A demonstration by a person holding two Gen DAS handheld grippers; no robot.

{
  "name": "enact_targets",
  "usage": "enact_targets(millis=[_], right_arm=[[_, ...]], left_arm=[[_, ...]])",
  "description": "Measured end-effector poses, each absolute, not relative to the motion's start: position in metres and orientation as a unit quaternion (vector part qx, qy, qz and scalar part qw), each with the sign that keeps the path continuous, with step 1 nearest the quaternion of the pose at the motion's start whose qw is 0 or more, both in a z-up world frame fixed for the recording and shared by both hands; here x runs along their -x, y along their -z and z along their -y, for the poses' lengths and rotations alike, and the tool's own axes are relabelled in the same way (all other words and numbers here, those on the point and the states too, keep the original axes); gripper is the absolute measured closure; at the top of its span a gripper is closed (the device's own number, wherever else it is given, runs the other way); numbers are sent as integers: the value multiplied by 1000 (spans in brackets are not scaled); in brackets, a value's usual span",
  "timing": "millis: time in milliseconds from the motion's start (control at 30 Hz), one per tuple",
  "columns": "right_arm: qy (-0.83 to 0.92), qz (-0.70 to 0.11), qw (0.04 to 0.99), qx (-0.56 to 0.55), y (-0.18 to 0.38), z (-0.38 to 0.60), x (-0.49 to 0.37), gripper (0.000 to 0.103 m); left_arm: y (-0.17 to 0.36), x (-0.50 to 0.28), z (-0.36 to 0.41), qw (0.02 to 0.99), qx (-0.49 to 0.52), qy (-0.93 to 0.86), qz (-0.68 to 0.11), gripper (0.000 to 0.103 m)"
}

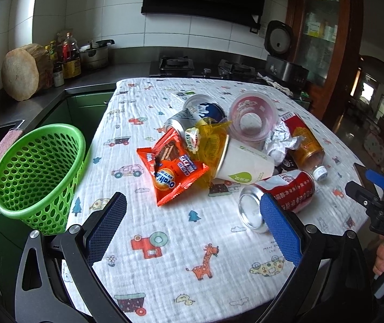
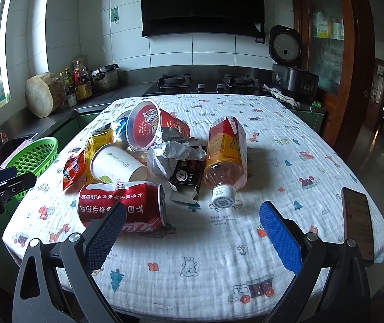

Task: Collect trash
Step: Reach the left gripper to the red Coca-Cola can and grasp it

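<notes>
A heap of trash lies mid-table: an orange Ovaltine wrapper [image 1: 173, 168], a white paper cup [image 1: 243, 165], a dented red cola can [image 1: 280, 195], an orange drink bottle [image 1: 303, 145], crumpled foil [image 1: 280, 141], a red plastic cup [image 1: 253, 118] and a yellow wrapper [image 1: 213, 140]. In the right wrist view the cola can [image 2: 122, 204], bottle [image 2: 226, 152] and a black carton [image 2: 189, 176] lie nearest. A green basket [image 1: 38, 172] stands at the table's left edge. My left gripper [image 1: 192, 228] is open and empty, short of the heap. My right gripper [image 2: 192, 235] is open and empty.
The table carries a white cartoon-print cloth [image 1: 165, 255]. A phone [image 2: 358, 223] lies at the table's right edge. Behind are a stove [image 2: 208, 83], a rice cooker [image 2: 291, 72], bottles and a wooden block [image 2: 42, 97] on the counter.
</notes>
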State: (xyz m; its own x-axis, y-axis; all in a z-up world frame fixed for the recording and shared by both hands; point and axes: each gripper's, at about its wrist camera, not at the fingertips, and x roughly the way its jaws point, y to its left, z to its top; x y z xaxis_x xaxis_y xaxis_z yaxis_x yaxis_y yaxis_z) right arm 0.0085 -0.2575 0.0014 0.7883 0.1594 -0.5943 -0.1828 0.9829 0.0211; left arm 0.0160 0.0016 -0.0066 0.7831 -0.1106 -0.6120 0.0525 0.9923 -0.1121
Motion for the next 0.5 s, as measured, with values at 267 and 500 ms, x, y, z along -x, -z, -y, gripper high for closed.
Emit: enact_targets(millis=[267, 500], right_arm=[[-83, -318, 944, 14, 2, 278, -13, 7], [-79, -326, 942, 13, 6, 292, -21, 7]], left_arm=[[6, -30, 37, 928, -13, 180, -327, 6], [17, -57, 74, 892, -71, 282, -347, 6]])
